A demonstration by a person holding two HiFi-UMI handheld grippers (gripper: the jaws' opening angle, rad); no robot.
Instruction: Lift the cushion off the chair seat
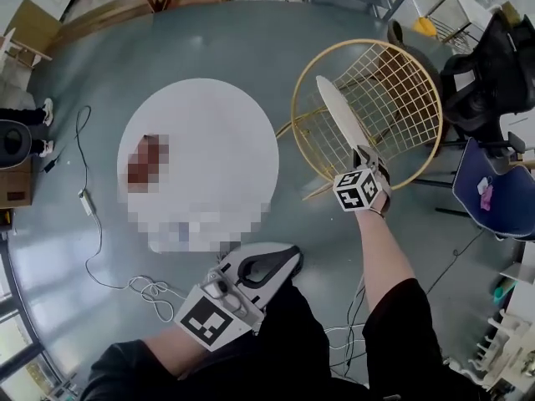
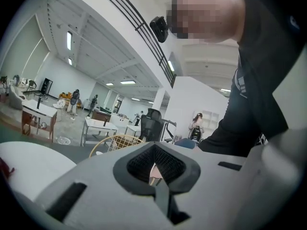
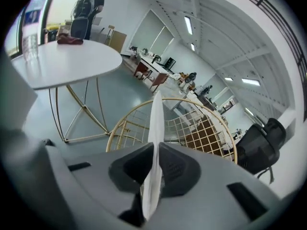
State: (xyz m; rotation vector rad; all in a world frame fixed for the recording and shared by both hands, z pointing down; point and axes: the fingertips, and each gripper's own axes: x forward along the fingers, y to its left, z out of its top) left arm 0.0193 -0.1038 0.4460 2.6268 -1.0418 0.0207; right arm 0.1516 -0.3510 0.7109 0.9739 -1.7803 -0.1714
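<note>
The right claw (image 1: 360,155) is clamped on one edge of the thin white cushion (image 1: 338,111), which stands edge-on above the wire chair (image 1: 405,73); its far tip looks clear of the seat, though that is hard to confirm from overhead. The left claw (image 1: 287,258) hangs near the person's body, its jaws together on nothing. The lift seems essentially done, and what remains is at most carrying the cushion fully away from the chair.
</note>
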